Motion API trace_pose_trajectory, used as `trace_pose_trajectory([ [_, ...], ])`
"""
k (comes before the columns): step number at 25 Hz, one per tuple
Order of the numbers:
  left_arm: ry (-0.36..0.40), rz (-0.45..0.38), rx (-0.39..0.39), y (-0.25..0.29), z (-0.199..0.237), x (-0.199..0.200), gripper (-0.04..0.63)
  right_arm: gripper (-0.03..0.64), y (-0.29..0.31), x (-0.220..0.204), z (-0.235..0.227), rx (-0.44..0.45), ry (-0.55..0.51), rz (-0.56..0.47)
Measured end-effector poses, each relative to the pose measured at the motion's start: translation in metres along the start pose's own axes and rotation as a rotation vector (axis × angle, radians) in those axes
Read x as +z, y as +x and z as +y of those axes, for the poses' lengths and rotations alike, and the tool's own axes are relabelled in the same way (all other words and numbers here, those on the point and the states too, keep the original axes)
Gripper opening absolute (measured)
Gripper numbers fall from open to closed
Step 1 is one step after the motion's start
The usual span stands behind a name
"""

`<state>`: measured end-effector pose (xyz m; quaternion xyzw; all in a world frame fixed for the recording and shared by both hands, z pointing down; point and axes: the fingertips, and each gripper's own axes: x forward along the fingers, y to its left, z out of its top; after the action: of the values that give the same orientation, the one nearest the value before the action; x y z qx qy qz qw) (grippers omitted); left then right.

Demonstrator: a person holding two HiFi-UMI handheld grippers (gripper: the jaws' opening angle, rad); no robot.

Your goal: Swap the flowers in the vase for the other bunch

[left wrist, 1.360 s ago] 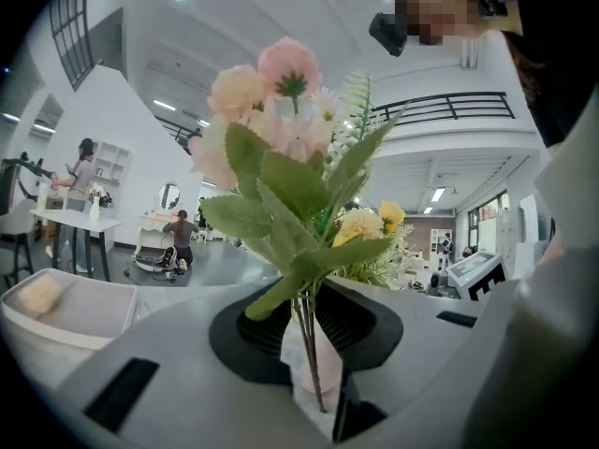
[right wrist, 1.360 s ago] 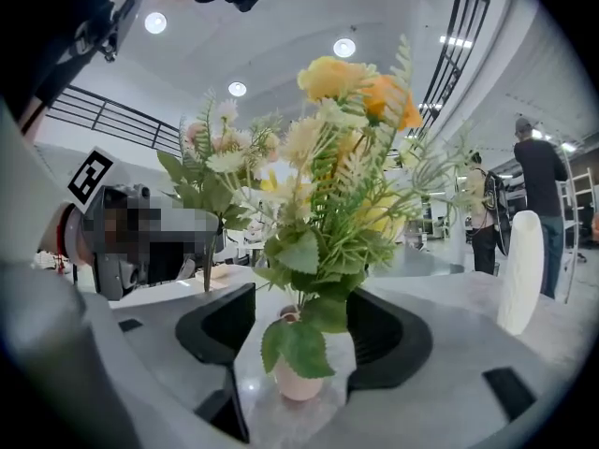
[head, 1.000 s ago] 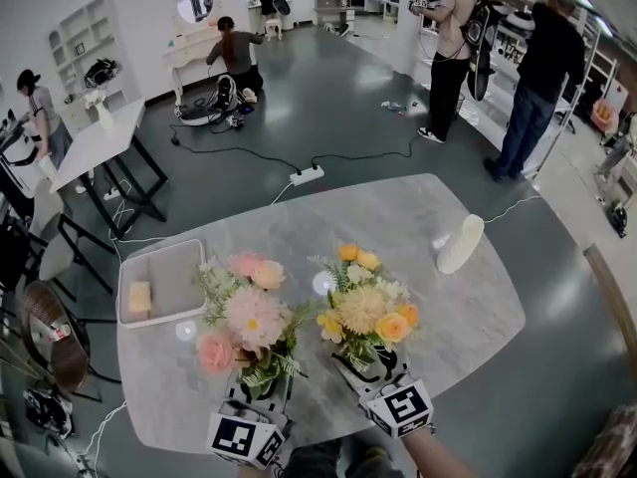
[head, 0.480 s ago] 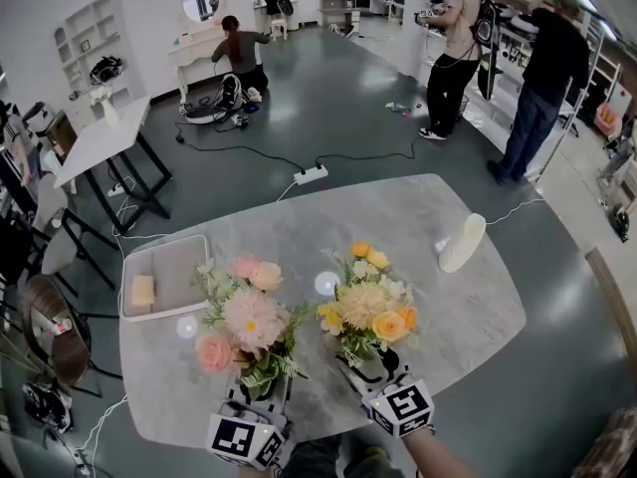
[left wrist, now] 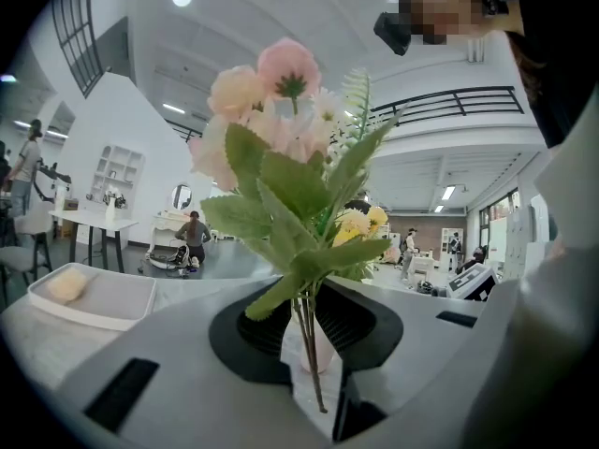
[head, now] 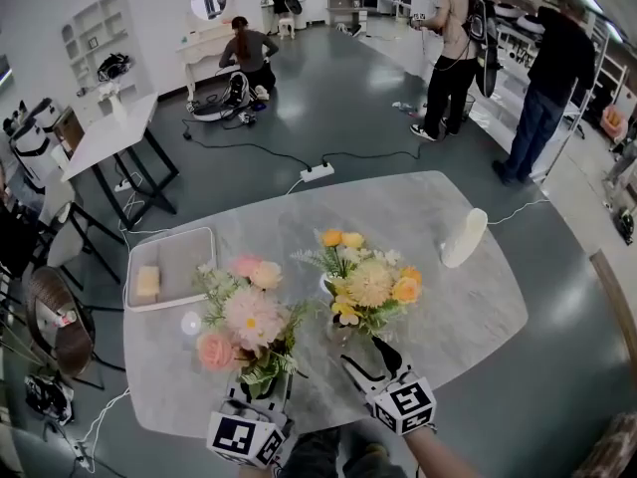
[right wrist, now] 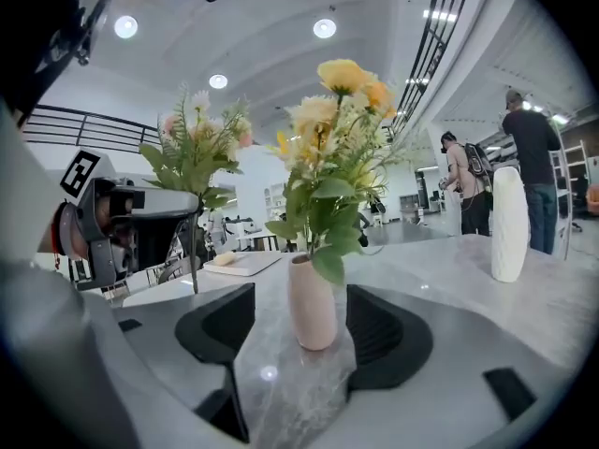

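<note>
though a tray (head: 185, 265) lies nearby, yellow flowers (head: 370, 283) occupy the vase (right wrist: 313, 303).

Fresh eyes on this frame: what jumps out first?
Two flower bunches near the front of the marble table: the pink bunch held in the air, stems clamped in the left gripper, and the yellow bunch standing in a pink vase beside it. The right gripper has its jaws open at that vase, not touching it.

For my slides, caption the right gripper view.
Open right gripper frames pink vase of yellow flowers on marble table; left gripper holds pink bunch.
</note>
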<state>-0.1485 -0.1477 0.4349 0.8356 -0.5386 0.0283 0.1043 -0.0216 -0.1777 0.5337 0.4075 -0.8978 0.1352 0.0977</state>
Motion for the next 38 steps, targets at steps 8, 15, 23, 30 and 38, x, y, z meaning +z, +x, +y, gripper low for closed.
trace_pose_trajectory([
  [8, -0.003, -0.001, 0.022, -0.015, -0.001, -0.001, 0.086, 0.295, -0.004, -0.003, 0.009, 0.031, 0.02, 0.003],
  [15, -0.047, -0.014, 0.053, -0.03, -0.014, -0.012, 0.086, 0.272, -0.025, 0.005, 0.021, 0.083, 0.015, -0.04],
  [23, -0.087, -0.039, 0.081, -0.043, -0.022, -0.01, 0.086, 0.083, -0.044, 0.031, 0.035, 0.125, -0.031, -0.082],
  [30, -0.107, -0.037, 0.08, -0.052, -0.043, -0.015, 0.086, 0.043, -0.07, 0.046, 0.046, 0.154, -0.044, -0.091],
  [38, -0.121, -0.046, 0.068, -0.063, -0.069, -0.014, 0.086, 0.035, -0.098, 0.054, 0.055, 0.174, -0.03, -0.098],
])
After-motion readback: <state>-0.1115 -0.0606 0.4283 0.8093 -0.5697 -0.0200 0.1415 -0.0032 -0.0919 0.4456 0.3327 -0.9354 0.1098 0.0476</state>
